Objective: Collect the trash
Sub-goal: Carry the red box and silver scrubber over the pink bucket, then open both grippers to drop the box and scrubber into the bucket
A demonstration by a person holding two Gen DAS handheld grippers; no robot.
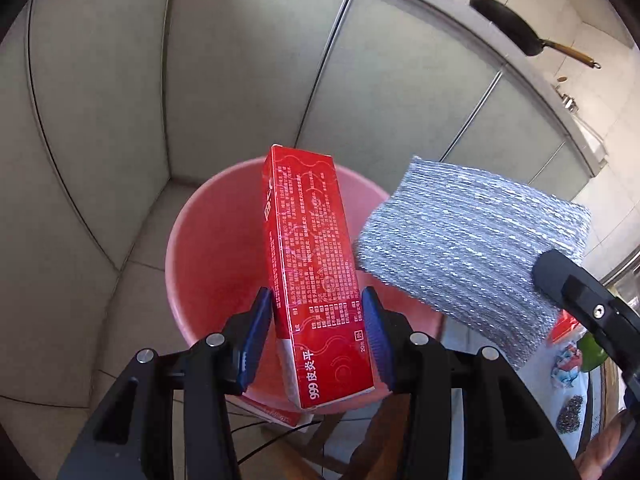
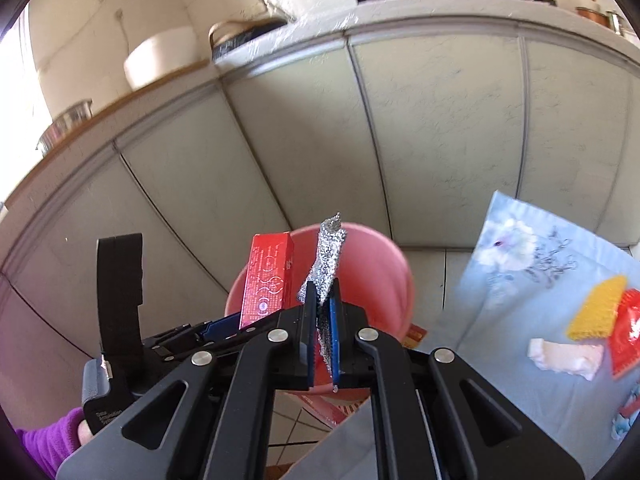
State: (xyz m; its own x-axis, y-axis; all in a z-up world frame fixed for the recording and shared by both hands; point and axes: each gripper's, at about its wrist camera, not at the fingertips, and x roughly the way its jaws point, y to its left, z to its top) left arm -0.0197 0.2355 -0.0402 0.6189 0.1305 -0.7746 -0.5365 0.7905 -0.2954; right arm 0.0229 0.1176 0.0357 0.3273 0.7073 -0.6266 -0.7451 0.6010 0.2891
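Both loads hang right over the pink bucket point(image 1: 208, 248). Left tongs point(image 1: 318, 340) are clamped on the red box point(image 1: 316, 272) near its bottom; light, stiff card, probably crushable. Right tongs point(image 2: 322, 344) pinch the floppy silver scouring cloth point(image 2: 326, 260) edge-on.

Pale cabinet doors point(image 1: 248, 80) under a countertop point(image 2: 440, 4), tiled floor point(image 1: 132, 280), daylight perhaps from a window.

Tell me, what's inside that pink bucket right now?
The pink bucket shows only bare pink wall and floor where visible. The red medicine box in the left gripper and the silver scouring cloth cover much of its inside.
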